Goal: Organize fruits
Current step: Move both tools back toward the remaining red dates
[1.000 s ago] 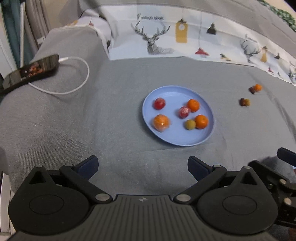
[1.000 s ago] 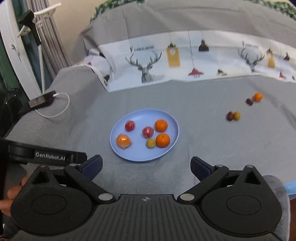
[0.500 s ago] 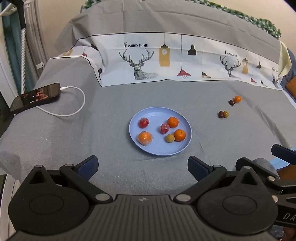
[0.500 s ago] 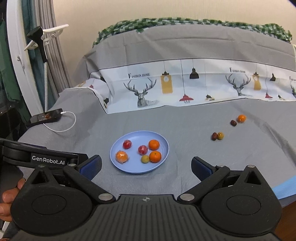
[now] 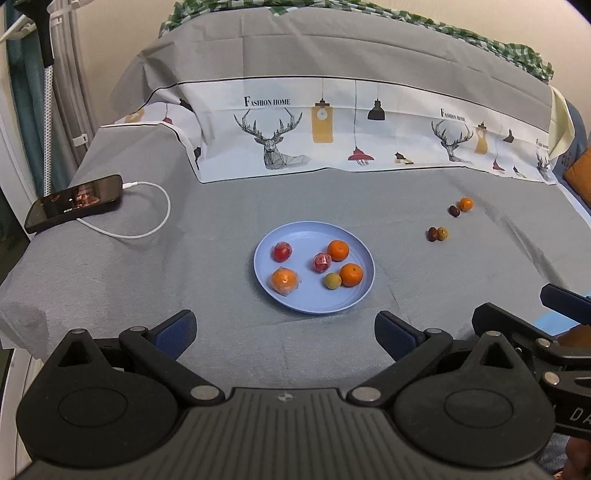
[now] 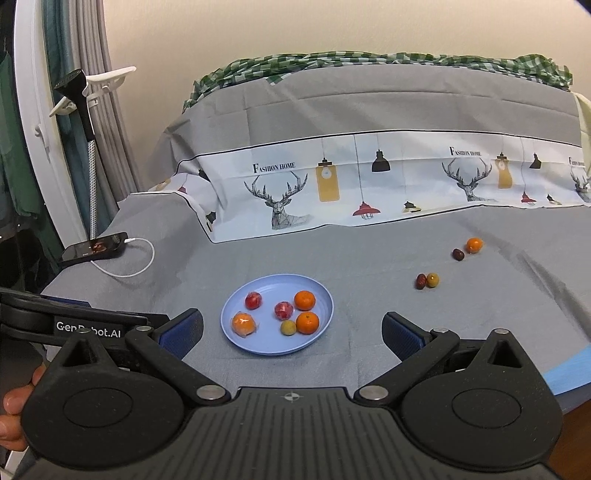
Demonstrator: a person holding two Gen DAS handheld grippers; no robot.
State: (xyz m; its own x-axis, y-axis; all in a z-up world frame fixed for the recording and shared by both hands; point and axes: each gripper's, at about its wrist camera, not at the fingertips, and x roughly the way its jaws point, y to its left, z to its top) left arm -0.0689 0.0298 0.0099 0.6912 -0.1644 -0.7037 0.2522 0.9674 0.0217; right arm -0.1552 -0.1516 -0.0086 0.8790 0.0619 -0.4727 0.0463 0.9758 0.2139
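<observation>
Jaws released on left gripper (image 5: 284, 332) and right gripper (image 6: 291, 328), nothing held. Six fruits gathered on plate (image 5: 354, 295); four strays (image 5: 437, 234) left at two o'clock, presumably awaiting collection.

Both wrist views pulled back and tilted up over the last second. Left gripper (image 5: 284, 334) and right gripper (image 6: 291, 332) drew away from the blue plate (image 5: 354, 295), which shrank in view toward the bed's near edge. The bed's far edge, green checked cloth (image 6: 369, 62) and wall (image 6: 295, 26) came into sight.
</observation>
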